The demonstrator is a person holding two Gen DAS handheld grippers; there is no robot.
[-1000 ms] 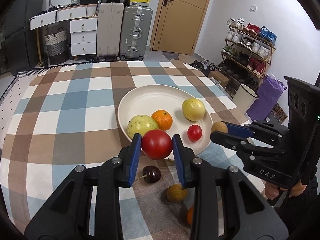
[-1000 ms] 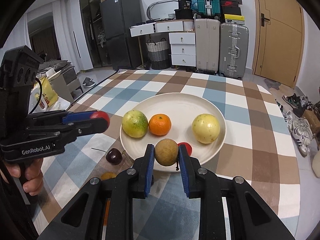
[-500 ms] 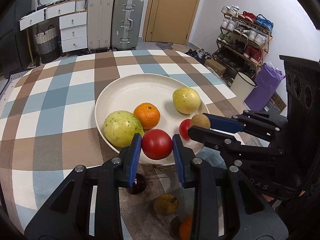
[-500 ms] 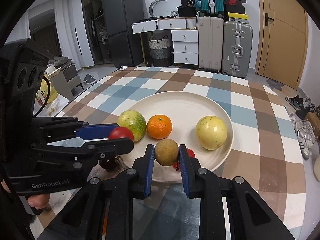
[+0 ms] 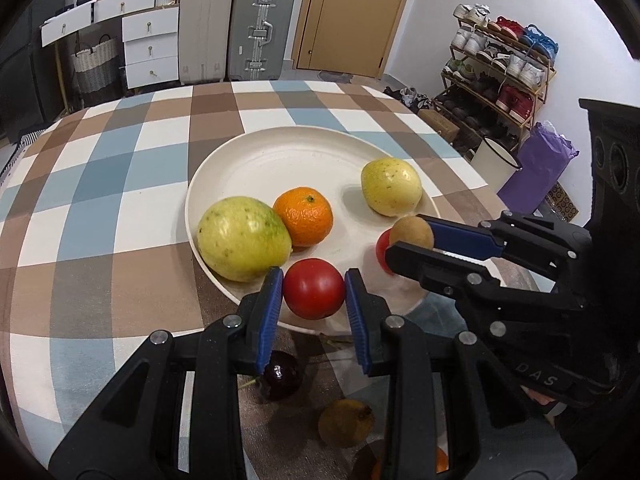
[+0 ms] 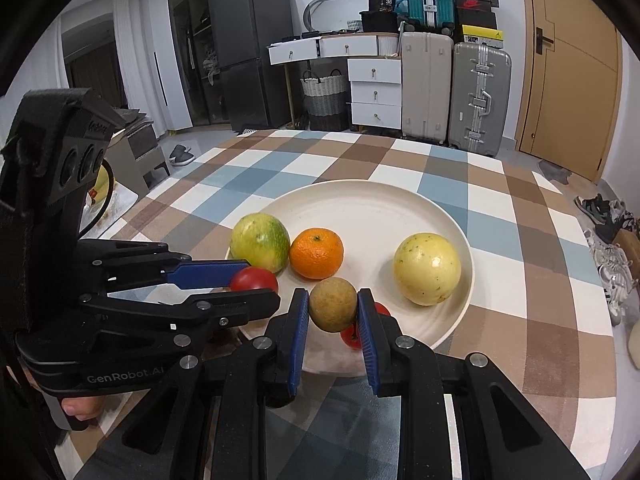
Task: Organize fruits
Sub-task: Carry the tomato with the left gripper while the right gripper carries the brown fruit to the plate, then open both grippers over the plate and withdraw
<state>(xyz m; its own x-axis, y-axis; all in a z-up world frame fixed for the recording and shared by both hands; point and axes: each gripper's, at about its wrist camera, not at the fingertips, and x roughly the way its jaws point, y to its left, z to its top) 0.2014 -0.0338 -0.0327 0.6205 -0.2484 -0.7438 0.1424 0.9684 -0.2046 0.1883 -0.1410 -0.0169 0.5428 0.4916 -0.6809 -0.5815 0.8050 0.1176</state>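
Nearest the left wrist camera, on the checked tablecloth [image 5: 120, 184] below the black fingers, lie a dark cherry [image 5: 280, 374], a small brown fruit [image 5: 346, 422] and, partly hidden at the bottom edge, an orange one [image 5: 440, 460]. Just above them the left gripper [image 5: 313, 294] has its blue pads pressed on both sides of a red tomato [image 5: 313, 288], held over the near rim of the cream plate [image 5: 280, 152]. To its right the right gripper [image 5: 408, 240] reaches in from the side, its pads closed tight on a small round brown fruit [image 5: 412, 232] that hangs above a little red tomato [image 5: 382, 248] lying on the plate; from the right wrist camera the same brown fruit [image 6: 333, 305] sits squeezed between the pads of that gripper [image 6: 333, 310], with the little tomato [image 6: 354, 336] half hidden beneath it. Further onto the plate, a large yellow-green fruit [image 5: 244, 238] rests at the left touching a mandarin [image 5: 304, 216], and a pale yellow speckled fruit [image 5: 391, 186] lies apart to the right. The far half of the plate is bare. Beyond the table stand two suitcases [image 5: 236, 28], a white chest of drawers [image 5: 150, 50], a wooden door [image 5: 352, 12] and a shoe rack [image 5: 500, 64] by the wall.
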